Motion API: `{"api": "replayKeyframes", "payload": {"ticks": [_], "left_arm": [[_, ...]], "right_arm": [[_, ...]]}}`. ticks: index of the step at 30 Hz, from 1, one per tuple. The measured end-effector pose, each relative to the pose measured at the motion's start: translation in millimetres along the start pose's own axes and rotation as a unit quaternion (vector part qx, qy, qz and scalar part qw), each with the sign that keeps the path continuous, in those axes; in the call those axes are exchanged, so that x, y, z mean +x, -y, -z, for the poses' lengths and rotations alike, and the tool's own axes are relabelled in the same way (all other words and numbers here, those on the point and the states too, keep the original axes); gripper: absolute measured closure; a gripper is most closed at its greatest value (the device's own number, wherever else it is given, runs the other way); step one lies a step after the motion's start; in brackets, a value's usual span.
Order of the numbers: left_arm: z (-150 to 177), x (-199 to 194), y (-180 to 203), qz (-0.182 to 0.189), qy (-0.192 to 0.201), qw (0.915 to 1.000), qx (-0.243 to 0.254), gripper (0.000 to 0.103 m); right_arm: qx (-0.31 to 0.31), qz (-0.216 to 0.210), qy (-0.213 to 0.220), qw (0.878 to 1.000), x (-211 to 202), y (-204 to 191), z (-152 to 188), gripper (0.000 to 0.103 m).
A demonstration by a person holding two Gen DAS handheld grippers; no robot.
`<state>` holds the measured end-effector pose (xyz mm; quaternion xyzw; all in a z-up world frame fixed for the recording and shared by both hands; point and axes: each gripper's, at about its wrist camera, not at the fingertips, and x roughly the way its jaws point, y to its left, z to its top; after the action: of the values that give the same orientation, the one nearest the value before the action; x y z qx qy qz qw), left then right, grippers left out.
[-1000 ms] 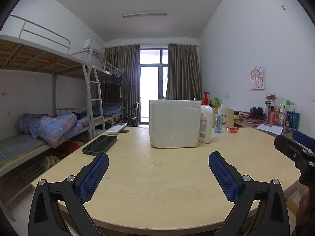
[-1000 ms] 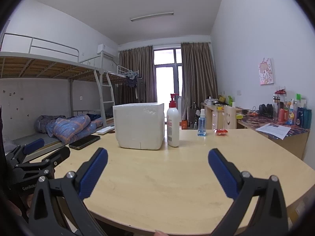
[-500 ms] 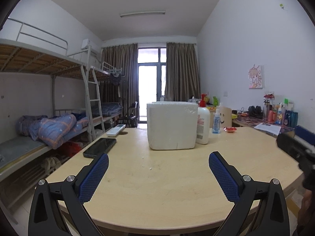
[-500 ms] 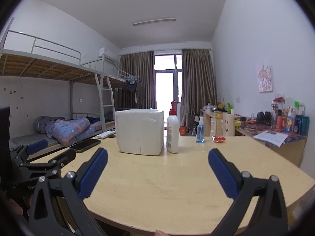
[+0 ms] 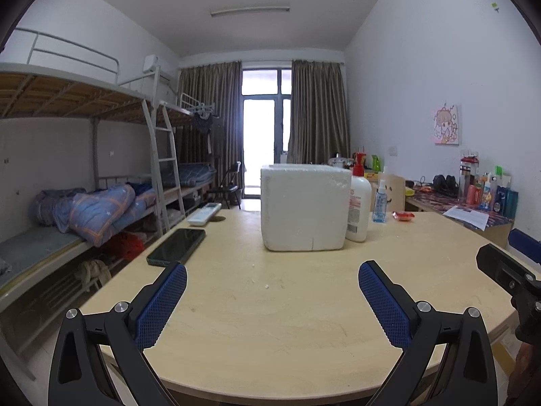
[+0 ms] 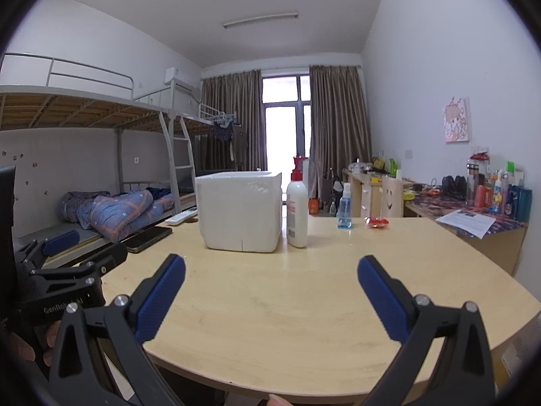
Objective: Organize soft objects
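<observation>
A white foam box (image 5: 306, 208) (image 6: 240, 210) stands on the round wooden table (image 5: 287, 304) (image 6: 287, 297), well beyond both grippers. My left gripper (image 5: 272, 301) hovers open over the table's near edge with nothing between its blue pads. My right gripper (image 6: 270, 299) is open too, empty, beside the left one. A rumpled blue quilt (image 5: 98, 211) (image 6: 118, 208) lies on the lower bunk at the left. No soft object shows on the table.
A white pump bottle (image 5: 358, 208) (image 6: 297, 215) stands right of the box, then a small blue spray bottle (image 5: 379, 206) and a red packet (image 5: 403, 216). A black phone (image 5: 177, 246) and a white remote (image 5: 204, 214) lie at the left. Cluttered desks line the right wall.
Both cameras have tilted slightly upward and drawn back a little, so the box sits lower and farther in view. Both grippers stay open and empty.
</observation>
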<state>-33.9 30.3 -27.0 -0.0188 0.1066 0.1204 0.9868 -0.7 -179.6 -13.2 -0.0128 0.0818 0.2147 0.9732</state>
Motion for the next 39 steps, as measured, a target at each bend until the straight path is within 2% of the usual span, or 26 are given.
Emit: {"api": "replayKeyframes", "payload": {"ticks": [9,15,39], "left_arm": [[-10,-21,0,-0.008,0.026,0.9996,-0.004,0.001],[-11,-16,-2,-0.012,0.022,0.9996,-0.012,0.001],[-7,-20,3,-0.009,0.027,0.9996,-0.003,0.001]], "right_arm": [[-0.009,-0.007,0.034,0.999,-22,-6,-6,0.0],[-0.006,-0.004,0.022,1.0,-16,-5,-5,0.0],[-0.005,-0.006,0.02,1.0,-15,-7,-2,0.0]]}}
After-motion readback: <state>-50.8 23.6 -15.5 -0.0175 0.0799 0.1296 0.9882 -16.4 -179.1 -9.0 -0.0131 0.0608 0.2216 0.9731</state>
